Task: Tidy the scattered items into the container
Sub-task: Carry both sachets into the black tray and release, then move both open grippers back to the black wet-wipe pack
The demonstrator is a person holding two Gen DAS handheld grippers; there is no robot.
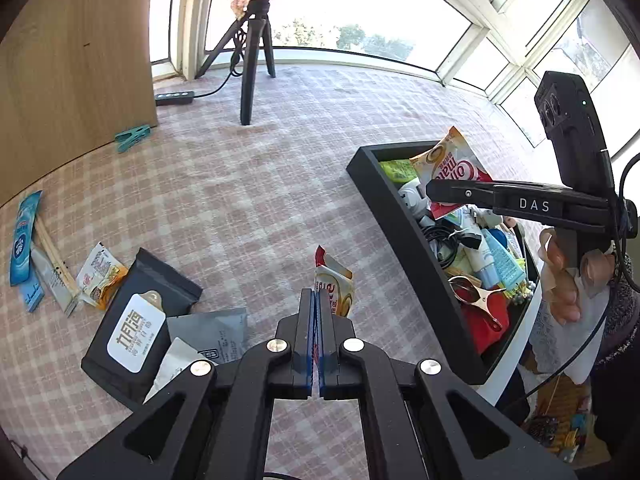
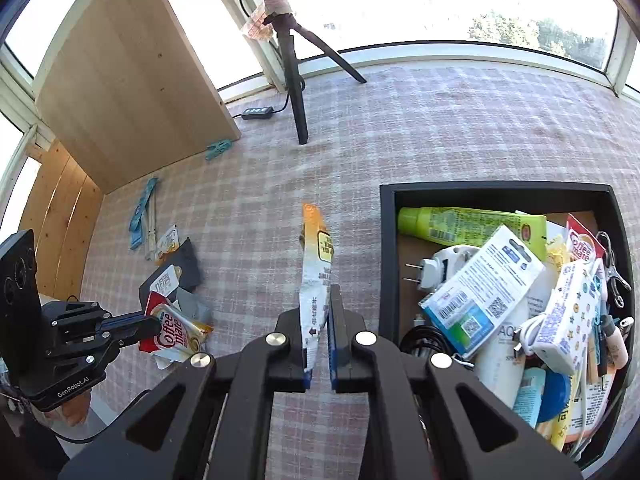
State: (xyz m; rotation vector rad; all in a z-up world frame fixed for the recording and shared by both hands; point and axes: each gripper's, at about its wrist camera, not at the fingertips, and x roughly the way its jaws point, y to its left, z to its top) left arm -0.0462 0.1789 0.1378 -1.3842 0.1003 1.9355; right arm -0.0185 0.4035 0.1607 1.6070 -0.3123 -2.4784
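Fingers of your right gripper [image 2: 318, 312] clamp a white-and-orange sachet [image 2: 316, 264], its long axis pointing ahead; the black container [image 2: 387, 240] lies just right. Your left gripper [image 1: 318, 308], pinching a Coffee-mate sachet [image 1: 336, 284], is farther off.

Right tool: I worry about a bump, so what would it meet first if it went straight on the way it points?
Probably the checked tablecloth, left of the black container. The right tool, shut on a white and orange sachet, points down at bare cloth; depth is unclear.
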